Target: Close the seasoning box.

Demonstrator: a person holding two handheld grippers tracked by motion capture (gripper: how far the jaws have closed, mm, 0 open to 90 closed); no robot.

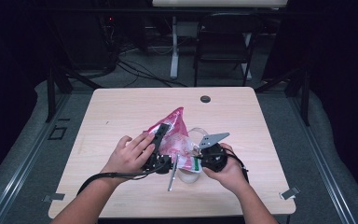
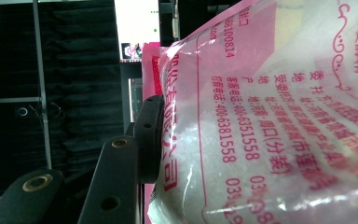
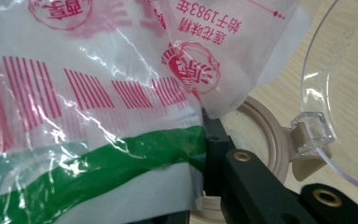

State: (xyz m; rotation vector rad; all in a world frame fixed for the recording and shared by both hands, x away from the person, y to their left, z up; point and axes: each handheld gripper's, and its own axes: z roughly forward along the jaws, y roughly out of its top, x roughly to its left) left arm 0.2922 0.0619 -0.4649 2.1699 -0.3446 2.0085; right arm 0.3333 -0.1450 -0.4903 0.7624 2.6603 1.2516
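Observation:
A pink and white plastic bag [image 1: 173, 127] of white granules is held up over the middle of the table [image 1: 116, 112], between both hands. My left gripper [image 1: 160, 136] is shut on its pink upper side; in the left gripper view one black finger [image 2: 149, 135] presses into the bag [image 2: 270, 116]. My right gripper [image 1: 199, 155] is shut on the bag's lower corner with the green band [image 3: 98, 168], beside one black finger [image 3: 216, 149]. Just below the bag sits a clear jar [image 1: 189, 176] with a beige rim ring [image 3: 266, 135] and a clear hinged lid [image 3: 324, 88].
A grey metal rod-like utensil [image 1: 172, 175] lies on the table by the jar. A small black disc [image 1: 205, 99] sits near the far edge. Beyond the table stand a dark folding chair [image 1: 223, 44] and floor cables [image 1: 135, 65].

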